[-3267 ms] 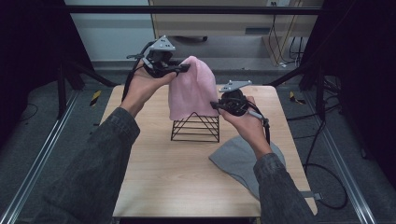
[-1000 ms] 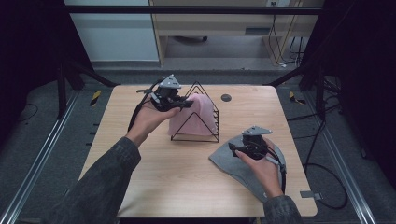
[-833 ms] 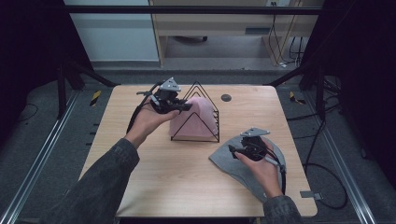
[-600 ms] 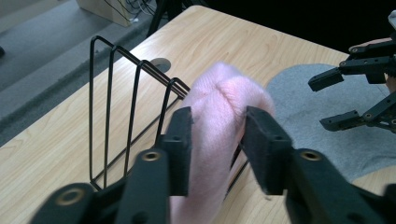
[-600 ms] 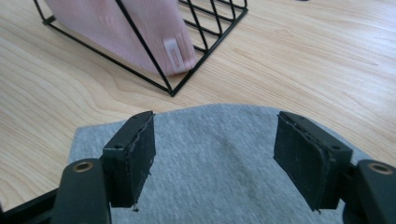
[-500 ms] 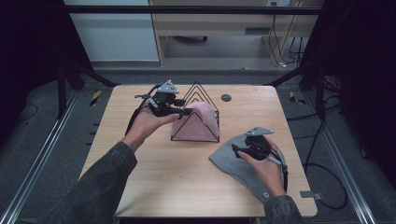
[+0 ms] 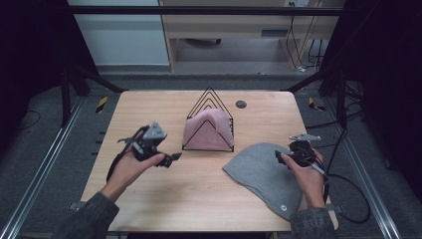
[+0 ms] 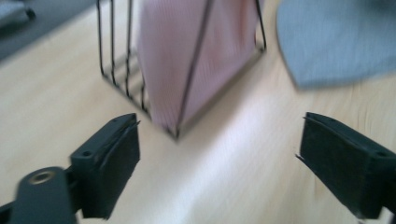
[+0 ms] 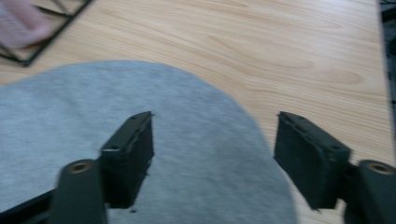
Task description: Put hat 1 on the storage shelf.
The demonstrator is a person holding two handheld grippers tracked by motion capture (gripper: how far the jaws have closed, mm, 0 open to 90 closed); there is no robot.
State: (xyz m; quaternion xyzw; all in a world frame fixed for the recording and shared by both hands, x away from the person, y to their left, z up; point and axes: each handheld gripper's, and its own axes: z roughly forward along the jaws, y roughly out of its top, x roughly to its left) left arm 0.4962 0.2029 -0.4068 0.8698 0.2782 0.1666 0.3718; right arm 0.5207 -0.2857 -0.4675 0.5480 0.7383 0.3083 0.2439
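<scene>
While the right gripper (image 7: 284, 158) hovers over the grey cloth (image 7: 263, 175) at the near right of the table (image 7: 149, 199), its jaws stand spread with nothing pinched; they have just been closing a little, and in the right gripper view the fabric (image 9: 70, 140) lies flat directly beneath and between them. The cloth spreads from the gripper toward the table's middle and toward the person, its long axis running from the near right edge up toward the rack. The right hand is clearly the nearer one, so a grab at the cloth's right-hand rim looks like the next move.

Left gripper (image 7: 171, 159): near left, jaws wide and empty, having just been opening. In the left gripper view it faces the wire rack (image 8: 140, 70), well apart from it.

Farther back, the pink cloth (image 7: 206, 130) sits draped inside the wire rack at mid-table.

Versus a second ago: the left gripper then pinched the pink cloth at the rack's top; it has let go and pulled back toward the person. Pink cloth has settled lower in the rack. Right hand shifted slightly on the grey cloth.
</scene>
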